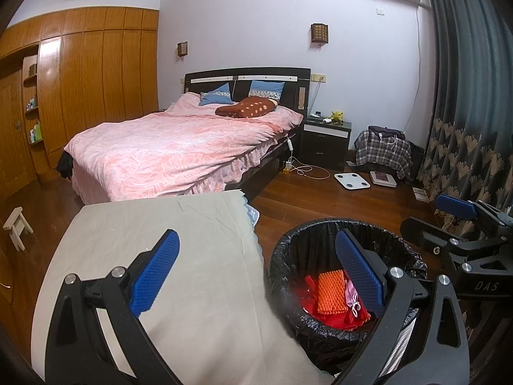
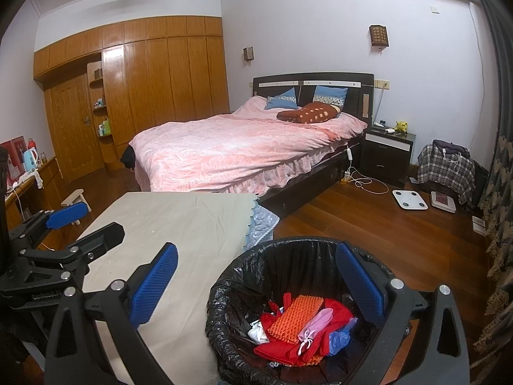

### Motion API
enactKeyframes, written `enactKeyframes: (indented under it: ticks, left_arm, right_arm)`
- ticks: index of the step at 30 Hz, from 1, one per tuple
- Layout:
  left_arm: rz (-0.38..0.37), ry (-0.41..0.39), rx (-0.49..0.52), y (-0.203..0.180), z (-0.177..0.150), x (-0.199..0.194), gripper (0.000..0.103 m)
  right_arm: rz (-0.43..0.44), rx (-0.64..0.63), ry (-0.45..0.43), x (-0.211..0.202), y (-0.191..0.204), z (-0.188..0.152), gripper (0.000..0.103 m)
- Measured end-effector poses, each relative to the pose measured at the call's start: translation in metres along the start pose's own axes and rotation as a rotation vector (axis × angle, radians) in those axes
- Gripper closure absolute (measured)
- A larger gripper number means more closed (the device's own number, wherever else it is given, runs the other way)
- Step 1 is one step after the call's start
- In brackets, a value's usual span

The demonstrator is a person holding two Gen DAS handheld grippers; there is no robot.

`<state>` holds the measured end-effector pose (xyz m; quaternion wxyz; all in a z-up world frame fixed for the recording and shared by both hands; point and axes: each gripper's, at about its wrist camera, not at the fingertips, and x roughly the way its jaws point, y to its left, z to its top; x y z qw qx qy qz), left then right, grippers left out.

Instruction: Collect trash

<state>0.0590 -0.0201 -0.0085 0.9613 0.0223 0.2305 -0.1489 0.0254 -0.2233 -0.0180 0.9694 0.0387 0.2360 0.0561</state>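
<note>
A round bin with a black liner point(image 1: 282, 256) point(image 2: 224, 288) stands on the wood floor beside a cloth-covered table point(image 1: 154, 224) point(image 2: 179, 218). Inside lie an orange foam net point(image 1: 332, 293) point(image 2: 295, 317), red cloth point(image 2: 272, 349) and pink and blue scraps. My left gripper point(image 1: 256, 272) is open and empty, over the table edge and the bin's rim. My right gripper point(image 2: 256, 284) is open and empty above the bin. Each gripper shows in the other's view: the right one point(image 1: 455, 224) beyond the bin, the left one point(image 2: 64, 224) over the table.
A bed with a pink quilt point(image 1: 179, 147) point(image 2: 243, 150) stands behind the table. A dark nightstand point(image 1: 327, 141), white scales point(image 1: 352, 180), a plaid-covered chair point(image 1: 381, 152), cables and curtains point(image 1: 465, 128) lie right. Wooden wardrobes point(image 2: 154, 77) and a small stool point(image 1: 17, 227) lie left.
</note>
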Motion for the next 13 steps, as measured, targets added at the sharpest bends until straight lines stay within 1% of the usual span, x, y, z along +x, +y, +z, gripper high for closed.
enactKeyframes:
  ticks: [13]
  left_arm:
    - [-0.001,0.006,0.002,-0.0004,-0.0101,-0.0016,0.008]
  right_arm:
    - [0.0,0.001,0.003,0.0017,0.0013,-0.002,0.006]
